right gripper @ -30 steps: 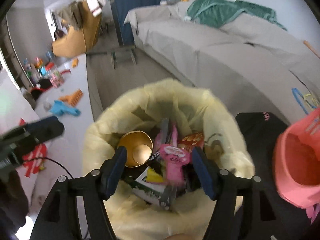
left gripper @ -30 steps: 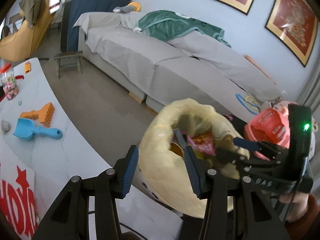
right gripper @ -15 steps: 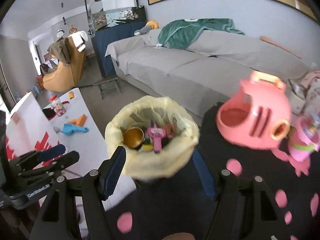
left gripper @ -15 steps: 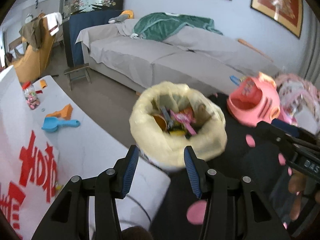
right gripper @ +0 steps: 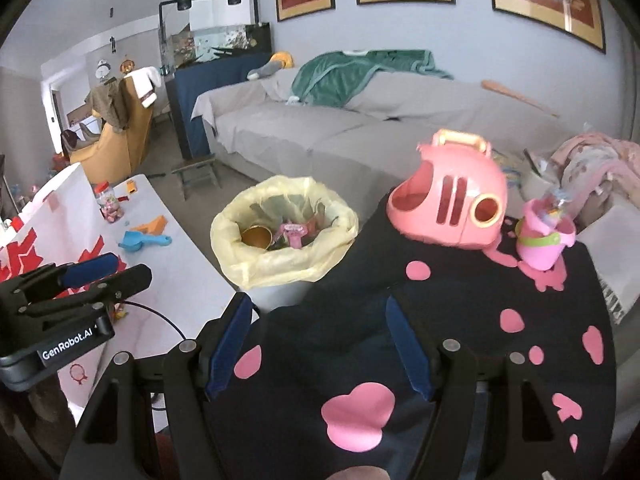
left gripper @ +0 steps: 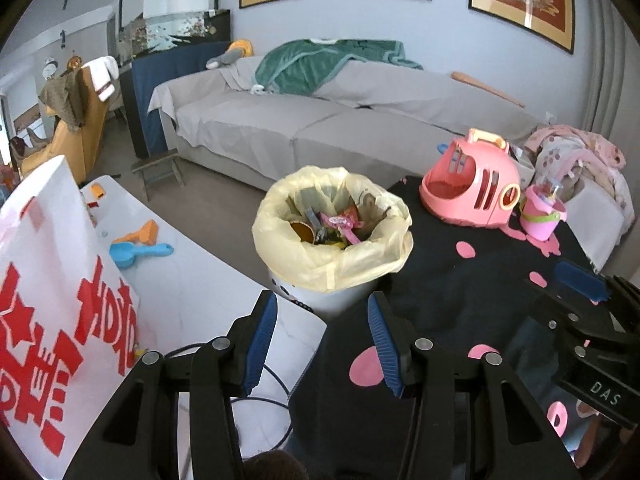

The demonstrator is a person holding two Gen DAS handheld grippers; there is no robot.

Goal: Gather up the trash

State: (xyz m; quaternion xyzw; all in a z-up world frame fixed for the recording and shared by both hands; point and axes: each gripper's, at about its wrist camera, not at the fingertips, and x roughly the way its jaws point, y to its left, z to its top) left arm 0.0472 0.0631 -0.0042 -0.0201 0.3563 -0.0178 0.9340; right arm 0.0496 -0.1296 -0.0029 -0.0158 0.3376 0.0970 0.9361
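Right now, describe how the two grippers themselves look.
Both are matte black plastic frames with silver screw heads at the joints. The left gripper and the right gripper each carry two long fingers faced with ribbed blue pads. Seen from the other camera, the left body bears white "GenRobot.AI" lettering, the right "DAS". A thin black cable trails beside the left one.

Bin (left gripper: 328, 296) stands between tabletop (left gripper: 192, 280) on the left and cloth (left gripper: 440, 280) on the right, trash (left gripper: 332, 228) inside. Carrier (left gripper: 472, 192) and bucket (left gripper: 542, 216) sit on cloth, bucket right of carrier. Sofa (left gripper: 320, 128) behind. Scoop (left gripper: 140, 254) on tabletop.
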